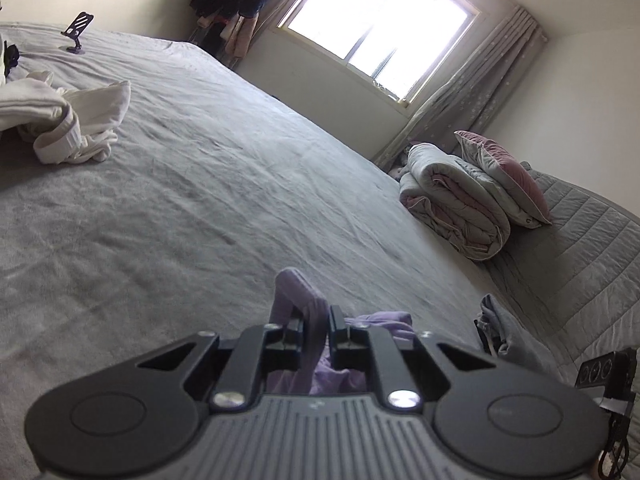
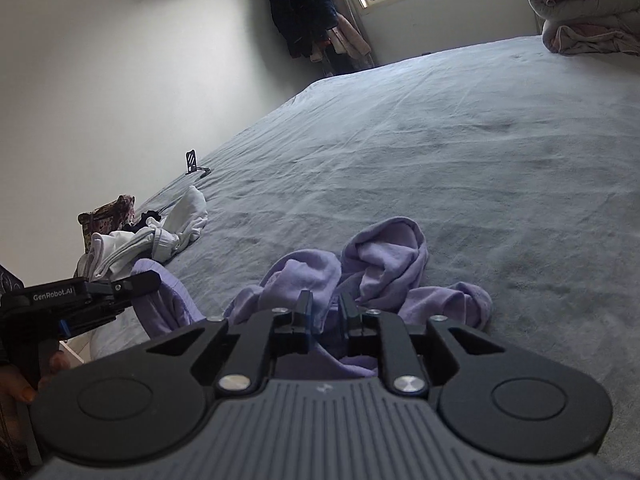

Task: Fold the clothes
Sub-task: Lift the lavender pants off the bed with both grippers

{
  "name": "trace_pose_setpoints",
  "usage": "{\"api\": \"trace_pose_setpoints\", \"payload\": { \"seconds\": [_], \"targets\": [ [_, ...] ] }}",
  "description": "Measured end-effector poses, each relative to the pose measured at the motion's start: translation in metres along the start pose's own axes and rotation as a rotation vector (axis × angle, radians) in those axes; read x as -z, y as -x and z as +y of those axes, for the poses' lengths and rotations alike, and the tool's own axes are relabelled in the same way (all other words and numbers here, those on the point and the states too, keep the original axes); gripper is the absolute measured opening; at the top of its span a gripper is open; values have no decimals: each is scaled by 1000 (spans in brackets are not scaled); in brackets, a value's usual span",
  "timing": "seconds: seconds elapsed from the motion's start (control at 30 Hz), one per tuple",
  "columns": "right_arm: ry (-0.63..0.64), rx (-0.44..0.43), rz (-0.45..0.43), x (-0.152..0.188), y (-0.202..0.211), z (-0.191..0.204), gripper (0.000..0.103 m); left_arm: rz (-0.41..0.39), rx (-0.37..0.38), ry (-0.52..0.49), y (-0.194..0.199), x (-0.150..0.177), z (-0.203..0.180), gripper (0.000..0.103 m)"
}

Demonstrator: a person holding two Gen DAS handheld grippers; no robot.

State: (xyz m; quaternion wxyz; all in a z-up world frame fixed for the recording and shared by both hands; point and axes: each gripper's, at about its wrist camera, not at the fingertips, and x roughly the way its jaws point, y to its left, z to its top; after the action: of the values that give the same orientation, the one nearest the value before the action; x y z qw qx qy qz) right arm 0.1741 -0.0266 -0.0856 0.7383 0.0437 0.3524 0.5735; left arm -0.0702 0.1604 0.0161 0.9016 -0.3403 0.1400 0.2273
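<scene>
While the lilac garment (image 2: 384, 264) lies crumpled on the grey bed (image 2: 460, 152) near its front edge, both grippers have hold of it. The left gripper (image 1: 316, 322) has its jaws drawn nearly together on a fold of the lilac cloth, which rises in a peak just above the fingertips (image 1: 294, 320) and hangs bunched below them. In the right wrist view this same gripper (image 2: 132, 280) shows from the side at the left edge, its black body marked "GenRobot.AI", with the cloth draping down from its tip and a hand (image 2: 24, 380) beneath it. The right gripper (image 2: 326, 308) has its jaws narrowed to a small gap, and a thin part of the garment passes between them; the rest spreads ahead of it in loose humps and a trailing sleeve to the right.

Farther along the bed's left side lies a heap of white clothes (image 1: 60, 120), with dark items and a patterned bag (image 2: 108, 216) beside it. A black phone stand (image 1: 78, 32) stands near the bed's far left edge. At the far right corner sits a rolled duvet (image 1: 452, 200) with a pink pillow (image 1: 504, 176) leaning on it. Behind is a bright window (image 1: 380, 28) with grey curtains (image 1: 472, 96), and dark clothes hang (image 2: 300, 8) by the wall
</scene>
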Motion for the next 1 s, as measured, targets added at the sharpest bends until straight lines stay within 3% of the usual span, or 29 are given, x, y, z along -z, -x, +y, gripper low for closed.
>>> {"api": "trace_pose_setpoints", "payload": {
  "seconds": [0.03,0.07,0.17,0.37,0.53,0.7,0.73,0.83,1.0],
  "targets": [
    [-41,-31,-2,-1,-1,-4,48,6,-5,7,0,0,2,10],
    [-81,-61,-4,-1,-2,-8,52,11,-10,14,-1,1,4,10],
    [-131,-116,-15,-4,-4,-12,52,25,-27,33,-2,2,9,10],
    [-24,-163,-14,-20,-13,7,52,34,-69,6,-6,5,8,10],
    [53,-47,36,-18,-29,17,52,67,-107,-30,-11,9,7,10],
    [54,-48,26,-13,-28,10,52,97,-159,-35,-16,13,10,11],
    [65,-58,30,-12,-29,11,49,96,-162,-37,-16,13,10,12],
    [97,-86,41,-9,-33,15,27,108,-187,-62,-19,15,8,22],
    [145,-124,30,-6,-36,25,13,140,-224,-48,-21,21,11,38]
  ]
}}
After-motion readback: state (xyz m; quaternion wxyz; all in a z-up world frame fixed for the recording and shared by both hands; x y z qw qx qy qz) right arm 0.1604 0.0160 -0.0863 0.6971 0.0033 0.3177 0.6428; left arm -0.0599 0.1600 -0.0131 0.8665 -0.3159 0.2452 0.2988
